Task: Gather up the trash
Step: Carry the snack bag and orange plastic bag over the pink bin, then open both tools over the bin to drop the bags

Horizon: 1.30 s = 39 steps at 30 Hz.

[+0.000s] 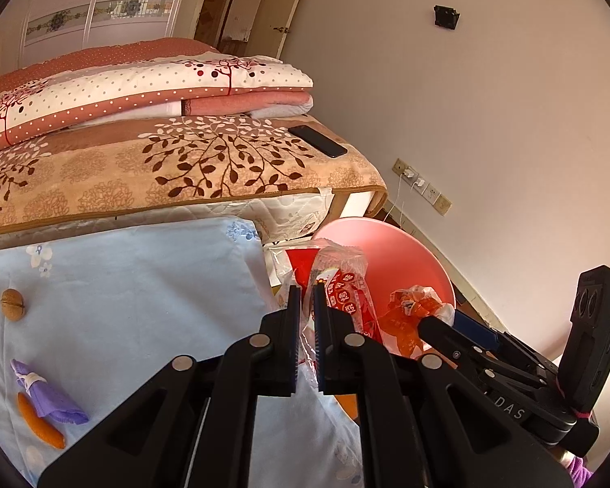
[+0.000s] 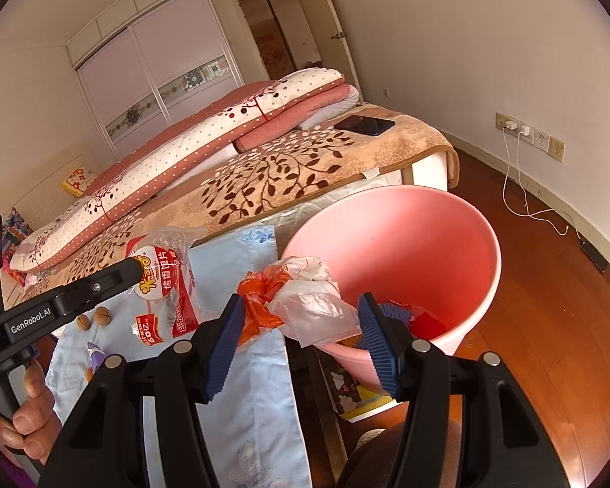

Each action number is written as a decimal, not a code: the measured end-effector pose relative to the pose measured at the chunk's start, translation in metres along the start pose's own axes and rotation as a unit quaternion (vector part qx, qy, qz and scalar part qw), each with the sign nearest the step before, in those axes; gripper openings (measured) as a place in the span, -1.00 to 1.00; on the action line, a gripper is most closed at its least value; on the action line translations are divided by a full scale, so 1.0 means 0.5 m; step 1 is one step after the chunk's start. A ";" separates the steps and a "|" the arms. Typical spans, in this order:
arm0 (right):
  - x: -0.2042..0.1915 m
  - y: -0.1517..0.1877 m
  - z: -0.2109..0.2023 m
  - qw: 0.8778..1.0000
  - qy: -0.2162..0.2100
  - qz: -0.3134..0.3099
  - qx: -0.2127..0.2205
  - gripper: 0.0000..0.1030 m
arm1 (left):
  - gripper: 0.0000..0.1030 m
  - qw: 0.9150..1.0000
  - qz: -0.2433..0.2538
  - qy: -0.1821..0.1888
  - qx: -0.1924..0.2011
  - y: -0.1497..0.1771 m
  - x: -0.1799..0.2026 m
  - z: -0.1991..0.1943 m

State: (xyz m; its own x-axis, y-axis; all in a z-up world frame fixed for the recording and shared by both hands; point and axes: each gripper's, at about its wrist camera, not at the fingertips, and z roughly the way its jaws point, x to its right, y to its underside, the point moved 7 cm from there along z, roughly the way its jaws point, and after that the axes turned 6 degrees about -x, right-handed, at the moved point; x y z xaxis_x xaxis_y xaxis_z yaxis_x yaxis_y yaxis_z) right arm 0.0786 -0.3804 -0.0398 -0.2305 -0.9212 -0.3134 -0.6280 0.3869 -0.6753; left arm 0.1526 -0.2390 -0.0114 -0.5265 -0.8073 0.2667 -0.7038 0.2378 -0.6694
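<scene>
Only the right wrist view shows the pink bin's (image 2: 447,219) inside, holding perhaps red scraps. Right gripper (image 2: 301,317) grips crumpled bags (image 2: 301,305); left gripper (image 1: 307,297) pinches a snack wrapper (image 1: 341,284) beside it.

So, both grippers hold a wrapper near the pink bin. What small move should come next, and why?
Probably carry the right gripper a little further over the pink bin and open it: its crumpled orange-and-clear wrapper hangs at the rim, not yet inside.
</scene>
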 end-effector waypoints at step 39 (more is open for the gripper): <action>0.168 -0.038 0.074 0.998 0.047 0.048 -0.009 0.11 | -0.82 0.996 0.020 -0.006 -0.085 -0.022 0.096 0.245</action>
State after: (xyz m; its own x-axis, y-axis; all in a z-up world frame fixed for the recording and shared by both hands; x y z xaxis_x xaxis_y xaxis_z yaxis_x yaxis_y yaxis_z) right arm 0.0985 -0.4634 -0.0781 -0.3577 -0.8803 -0.3118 -0.6124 0.4732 -0.6333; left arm 0.1933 -0.3464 -0.0762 -0.5508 -0.8016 0.2326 -0.7535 0.3576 -0.5517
